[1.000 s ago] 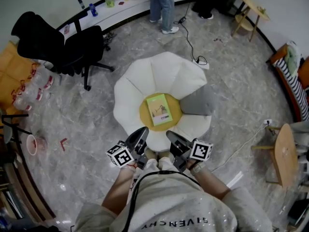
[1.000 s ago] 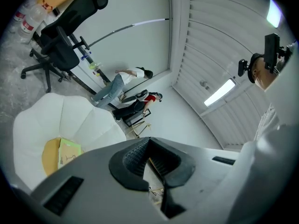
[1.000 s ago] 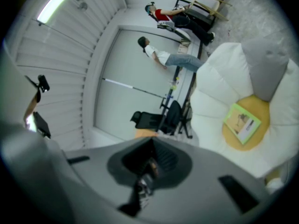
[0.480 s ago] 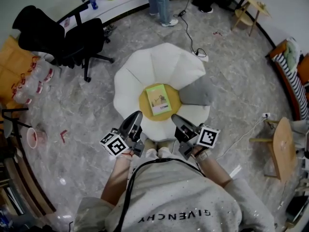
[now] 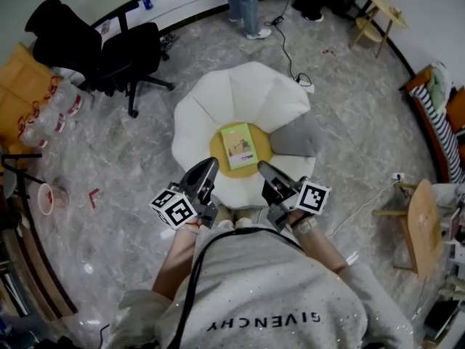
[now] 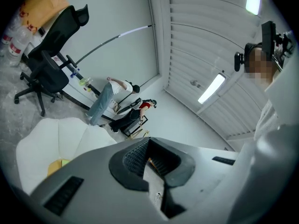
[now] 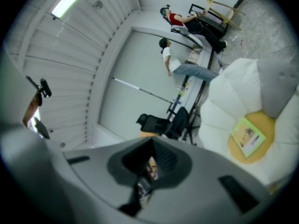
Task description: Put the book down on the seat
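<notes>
The green book lies flat on the yellow centre of the white flower-shaped seat. Nothing touches it. My left gripper and right gripper hover side by side over the seat's near petal, just short of the book. Both are shut with nothing held. In the right gripper view the book rests on the yellow disc, off to the right of the shut right gripper. In the left gripper view, the left gripper points up past the seat, its jaws together.
A grey cushion leans on the seat's right side. A black office chair stands at the back left, with bottles further left. A person stands behind the seat. A cable runs across the floor; a wooden side table stands right.
Both grippers stay shut and empty near the seat's front edge, shifting only slightly. The book has not moved.
</notes>
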A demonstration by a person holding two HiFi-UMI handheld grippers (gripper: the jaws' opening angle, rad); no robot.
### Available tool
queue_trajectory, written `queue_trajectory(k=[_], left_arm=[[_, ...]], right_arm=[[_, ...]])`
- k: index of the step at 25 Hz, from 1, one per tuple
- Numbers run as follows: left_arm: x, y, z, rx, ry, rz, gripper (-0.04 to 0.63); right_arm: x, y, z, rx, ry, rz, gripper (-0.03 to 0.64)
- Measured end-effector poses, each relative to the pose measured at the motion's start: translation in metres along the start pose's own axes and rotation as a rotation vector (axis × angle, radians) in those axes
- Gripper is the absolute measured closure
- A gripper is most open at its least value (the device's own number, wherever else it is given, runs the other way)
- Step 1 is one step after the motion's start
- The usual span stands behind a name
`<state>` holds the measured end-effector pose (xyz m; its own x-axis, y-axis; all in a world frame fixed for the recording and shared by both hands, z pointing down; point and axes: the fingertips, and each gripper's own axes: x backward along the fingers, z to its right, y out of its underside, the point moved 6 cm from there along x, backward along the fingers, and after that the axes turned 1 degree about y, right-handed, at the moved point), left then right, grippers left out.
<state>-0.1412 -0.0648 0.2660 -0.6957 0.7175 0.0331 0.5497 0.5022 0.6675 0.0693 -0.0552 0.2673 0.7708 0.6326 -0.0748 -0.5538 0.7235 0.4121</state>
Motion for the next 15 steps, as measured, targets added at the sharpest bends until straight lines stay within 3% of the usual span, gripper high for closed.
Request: queue_trajectory(k=[7,15], left_arm=[[-0.0042,0.0024,0.0052,-0.010,0.034,-0.013,0.572],[-0.0023,0.0031,0.0004,0.008,0.018,-0.021,0.572]], right_arm=[[0.0029,-0.0010,-0.0007,-0.003,0.020,0.015,0.603],[0.0023,0.0007,0.0013,0.000,0.034,0.028,0.603]])
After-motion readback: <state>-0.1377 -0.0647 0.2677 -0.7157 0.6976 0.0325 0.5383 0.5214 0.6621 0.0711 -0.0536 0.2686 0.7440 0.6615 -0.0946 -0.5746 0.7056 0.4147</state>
